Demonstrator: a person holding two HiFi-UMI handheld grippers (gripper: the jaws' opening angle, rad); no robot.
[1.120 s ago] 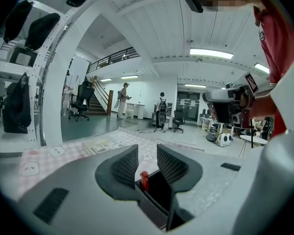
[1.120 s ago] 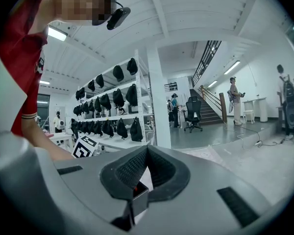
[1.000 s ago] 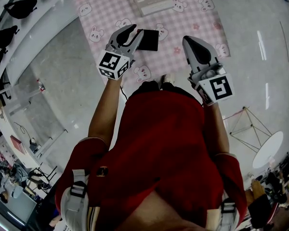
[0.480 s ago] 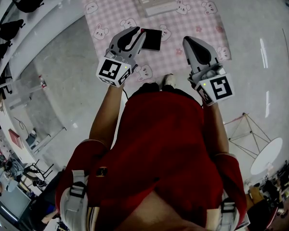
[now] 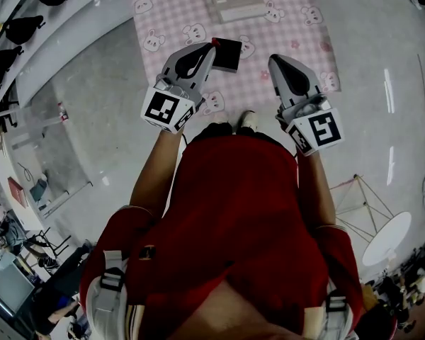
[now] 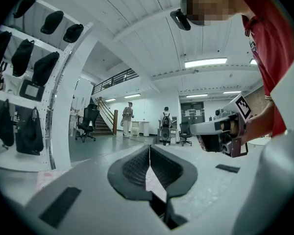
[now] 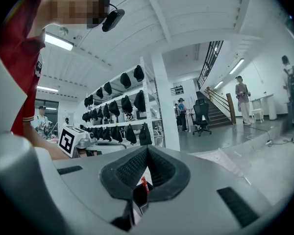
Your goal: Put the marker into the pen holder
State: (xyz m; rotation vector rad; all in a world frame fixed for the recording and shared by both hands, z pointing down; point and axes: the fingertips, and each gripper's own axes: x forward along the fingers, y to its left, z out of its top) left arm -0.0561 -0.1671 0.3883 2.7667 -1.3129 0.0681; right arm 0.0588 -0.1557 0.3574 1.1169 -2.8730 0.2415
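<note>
While holding both the left gripper (image 5: 204,54) and right gripper (image 5: 280,64) pinched shut on nothing, has edged the left one up beside the pen holder (image 5: 228,57) — shows the red marker (image 7: 143,182) already standing inside; reads as done.

The left gripper (image 5: 207,49) has swung forward and to the right, and its closed tips now reach the near-left edge of the black pen holder (image 5: 229,54). In the head view, the pink checked mat (image 5: 304,34) and the holder have shifted slightly up and right.
</note>
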